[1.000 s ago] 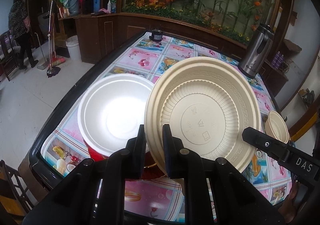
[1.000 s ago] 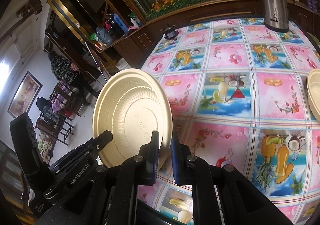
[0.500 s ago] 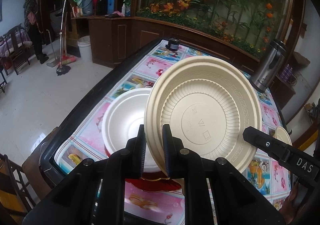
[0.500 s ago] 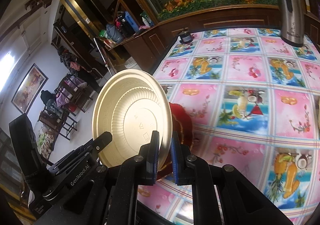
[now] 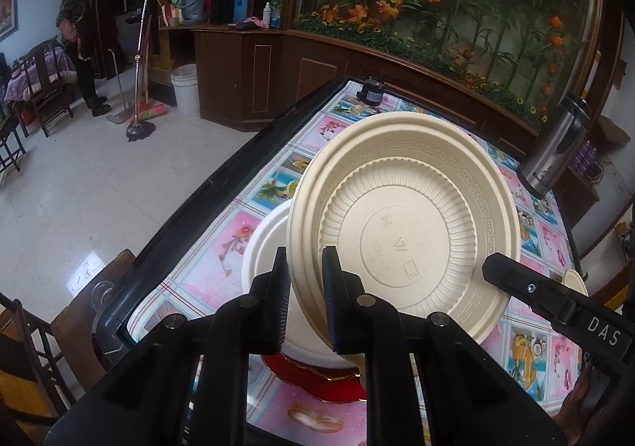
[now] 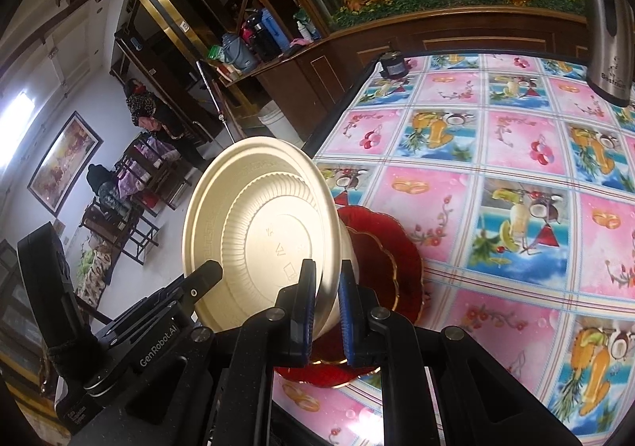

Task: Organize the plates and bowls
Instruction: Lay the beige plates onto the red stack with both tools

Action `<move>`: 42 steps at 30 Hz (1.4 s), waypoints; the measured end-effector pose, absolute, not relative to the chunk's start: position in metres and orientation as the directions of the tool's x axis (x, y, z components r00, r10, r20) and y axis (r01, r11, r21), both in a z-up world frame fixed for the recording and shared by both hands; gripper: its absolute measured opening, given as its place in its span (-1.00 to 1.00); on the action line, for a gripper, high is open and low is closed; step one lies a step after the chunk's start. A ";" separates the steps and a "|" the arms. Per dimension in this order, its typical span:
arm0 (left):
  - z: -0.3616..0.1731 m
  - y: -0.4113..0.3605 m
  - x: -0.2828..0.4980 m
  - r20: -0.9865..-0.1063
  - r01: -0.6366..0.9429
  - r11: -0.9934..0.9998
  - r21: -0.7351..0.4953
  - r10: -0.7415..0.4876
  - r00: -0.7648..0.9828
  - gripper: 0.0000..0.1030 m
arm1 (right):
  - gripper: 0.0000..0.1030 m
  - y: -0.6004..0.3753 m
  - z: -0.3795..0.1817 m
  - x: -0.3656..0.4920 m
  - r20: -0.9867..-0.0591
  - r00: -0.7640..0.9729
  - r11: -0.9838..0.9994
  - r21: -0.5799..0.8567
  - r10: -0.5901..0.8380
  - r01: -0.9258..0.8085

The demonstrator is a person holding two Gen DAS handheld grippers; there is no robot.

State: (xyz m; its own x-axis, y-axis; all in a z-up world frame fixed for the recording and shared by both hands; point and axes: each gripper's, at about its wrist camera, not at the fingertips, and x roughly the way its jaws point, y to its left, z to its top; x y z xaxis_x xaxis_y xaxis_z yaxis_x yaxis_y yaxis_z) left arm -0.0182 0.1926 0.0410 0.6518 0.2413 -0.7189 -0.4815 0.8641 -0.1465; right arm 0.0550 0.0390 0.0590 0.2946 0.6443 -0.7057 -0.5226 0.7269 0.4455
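Both tools clamped on the same cream plate (image 5: 401,223), one at each side of its rim. Left tool (image 5: 303,299) pinches the rim edge nearest it; right tool (image 6: 326,311) does likewise from the opposite side. Plate held tilted, underside facing both cameras, clear of the tabletop (image 6: 496,176).

Just beyond and below my left tool: a white bowl (image 5: 266,247), sitting on a red plate (image 6: 381,247) with a gold scalloped edge. Cream plate overlaps that stack in both views, slightly ahead of the fingertips. Cannot tell whether it touches the white bowl.

Off past my left tool's right side, near the tabletop edge, a small cream bowl (image 5: 575,281), partly hidden by the other tool's body. It stands well apart from the stack.

Far ahead: steel flask (image 5: 555,152) and a small dark object (image 5: 371,90) at the tabletop's far end. Not part of the job.

Progress, as I judge it: stack started, red plate and white bowl already together. Cream plate in hand, not yet set down. Small cream bowl still loose. Roughly midway; placing this plate, then gathering that bowl, is what appears left.
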 end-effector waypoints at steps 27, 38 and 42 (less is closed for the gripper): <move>0.019 0.204 -0.013 -0.766 -0.522 0.845 -0.112 0.261 0.587 -0.74 | -0.79 0.071 0.024 0.072 -0.755 0.212 0.728 0.454 0.620 -0.514; 0.015 0.207 -0.011 -0.777 -0.528 0.842 -0.111 0.258 0.575 -0.73 | -0.79 0.072 0.021 0.074 -0.761 0.207 0.732 0.454 0.615 -0.509; 0.014 0.207 -0.010 -0.779 -0.531 0.840 -0.111 0.258 0.571 -0.73 | -0.79 0.072 0.021 0.073 -0.761 0.204 0.732 0.457 0.616 -0.506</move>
